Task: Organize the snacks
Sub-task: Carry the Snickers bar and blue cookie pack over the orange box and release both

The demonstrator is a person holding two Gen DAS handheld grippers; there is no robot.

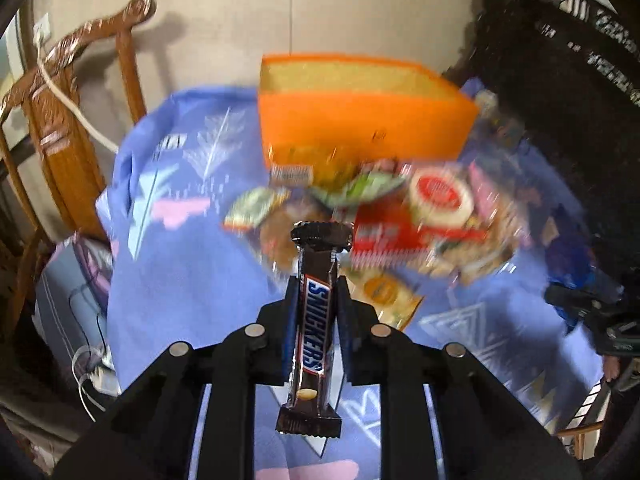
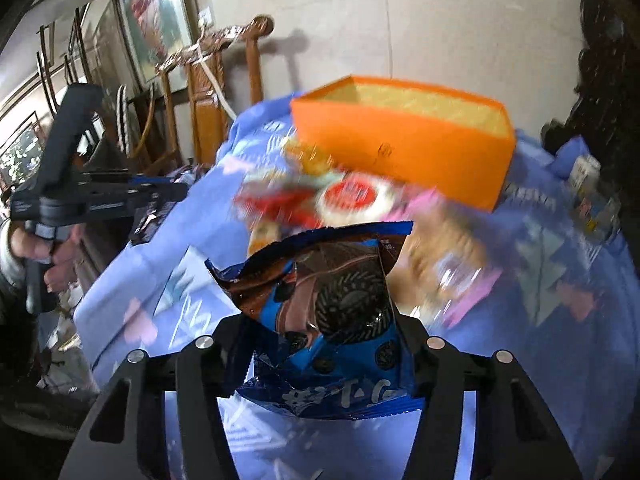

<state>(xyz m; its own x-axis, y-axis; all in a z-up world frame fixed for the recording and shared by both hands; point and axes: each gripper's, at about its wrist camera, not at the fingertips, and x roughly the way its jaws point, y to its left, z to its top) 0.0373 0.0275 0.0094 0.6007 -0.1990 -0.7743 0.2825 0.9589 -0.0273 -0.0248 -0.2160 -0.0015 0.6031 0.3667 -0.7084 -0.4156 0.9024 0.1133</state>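
Note:
My left gripper [image 1: 316,292] is shut on a brown Snickers bar [image 1: 314,328], held lengthwise above the blue cloth. My right gripper [image 2: 320,332] is shut on a blue cookie packet [image 2: 328,320], its crumpled top sticking out ahead of the fingers. Beyond both lies a blurred heap of snacks [image 1: 384,208] [image 2: 340,204], among them a round red-and-white packet [image 1: 440,198]. An open orange box [image 1: 360,120] [image 2: 404,148] stands behind the heap, its inside pale yellow. The left gripper [image 2: 100,196], held in a hand, also shows at the left of the right wrist view.
A blue patterned cloth [image 1: 180,260] [image 2: 168,280] covers the table. A carved wooden chair [image 1: 68,120] [image 2: 208,80] stands at the far left by the wall. Dark furniture [image 1: 560,80] rises at the right. Small cartons [image 2: 588,196] sit at the right edge.

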